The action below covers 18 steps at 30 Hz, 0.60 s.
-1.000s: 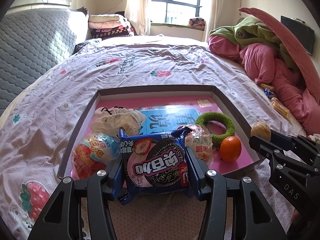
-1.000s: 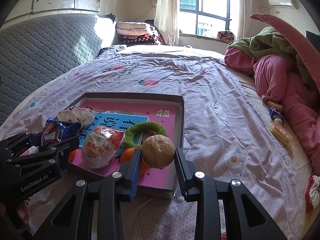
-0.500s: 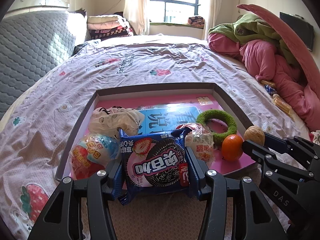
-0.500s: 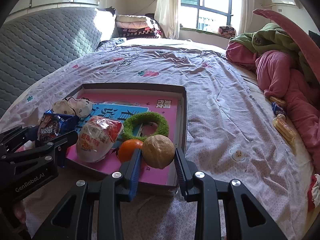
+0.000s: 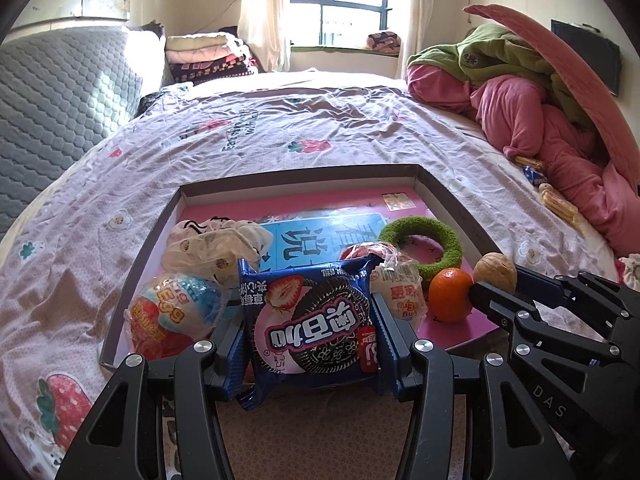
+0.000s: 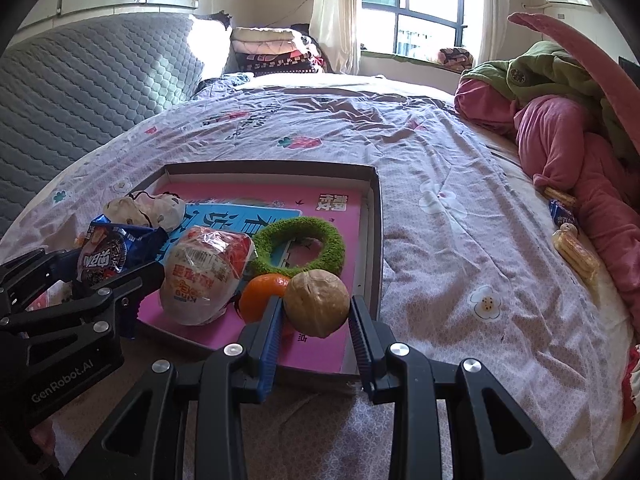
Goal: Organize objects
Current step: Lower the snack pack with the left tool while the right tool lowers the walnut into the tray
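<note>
A glossy plastic cookie wrapper gleams beside a crinkled film-wrapped snack in the matt cardboard tray. A rough-shelled walnut sits near a fuzzy green ring on wrinkled cotton bedsheet.

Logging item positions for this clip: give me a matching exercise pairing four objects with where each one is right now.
Things:
1. cookie packet
2. walnut
3. green ring
4. orange

Places:
A. lying flat in the box, nothing gripping it
B. between the right gripper fingers
C. between the left gripper fingers
D. in the box, beside the walnut

Pairs: 1-C, 2-B, 3-A, 4-D
</note>
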Each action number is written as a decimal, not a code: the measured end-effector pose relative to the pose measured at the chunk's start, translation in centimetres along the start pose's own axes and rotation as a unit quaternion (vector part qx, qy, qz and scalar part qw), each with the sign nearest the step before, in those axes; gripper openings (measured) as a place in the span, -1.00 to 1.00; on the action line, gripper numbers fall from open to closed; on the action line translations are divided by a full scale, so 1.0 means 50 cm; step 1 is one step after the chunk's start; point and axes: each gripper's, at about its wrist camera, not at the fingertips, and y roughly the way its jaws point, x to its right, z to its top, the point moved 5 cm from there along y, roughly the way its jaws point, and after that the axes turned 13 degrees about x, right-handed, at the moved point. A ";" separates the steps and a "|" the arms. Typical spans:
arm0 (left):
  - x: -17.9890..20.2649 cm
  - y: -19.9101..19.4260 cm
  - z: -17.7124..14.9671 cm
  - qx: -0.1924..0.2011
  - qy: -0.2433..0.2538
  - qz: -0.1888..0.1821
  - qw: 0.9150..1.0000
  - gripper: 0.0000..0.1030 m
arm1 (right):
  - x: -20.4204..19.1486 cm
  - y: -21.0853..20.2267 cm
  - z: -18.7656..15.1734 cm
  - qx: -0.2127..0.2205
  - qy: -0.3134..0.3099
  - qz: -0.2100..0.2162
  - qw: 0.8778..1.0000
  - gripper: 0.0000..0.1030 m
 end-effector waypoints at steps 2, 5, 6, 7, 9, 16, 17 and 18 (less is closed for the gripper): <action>0.006 0.001 0.000 0.001 0.006 -0.001 1.000 0.07 | 0.000 0.001 -0.001 -0.001 0.001 0.000 1.000 -0.35; 0.012 0.000 0.001 0.003 0.011 -0.003 1.000 0.07 | 0.002 -0.001 -0.002 -0.001 0.002 0.000 1.000 -0.35; 0.013 0.000 0.001 0.003 0.011 -0.004 1.000 0.07 | 0.002 -0.002 -0.003 -0.001 0.001 0.002 1.000 -0.35; 0.013 0.000 0.001 0.003 0.010 -0.004 1.000 0.08 | 0.002 -0.003 -0.003 -0.001 0.001 0.002 1.000 -0.35; 0.013 0.001 0.001 0.002 0.010 -0.005 1.000 0.08 | 0.002 -0.003 -0.003 -0.002 0.000 0.002 1.000 -0.35; 0.020 -0.001 0.002 0.004 0.017 -0.003 1.000 0.09 | 0.003 -0.007 -0.004 -0.003 0.001 0.004 1.000 -0.35; 0.021 -0.001 0.002 0.003 0.018 -0.003 1.000 0.09 | 0.003 -0.008 -0.004 -0.003 0.000 0.004 1.000 -0.35; 0.021 -0.001 0.003 0.003 0.018 -0.003 1.000 0.09 | 0.004 -0.008 -0.004 -0.003 0.000 0.003 1.000 -0.35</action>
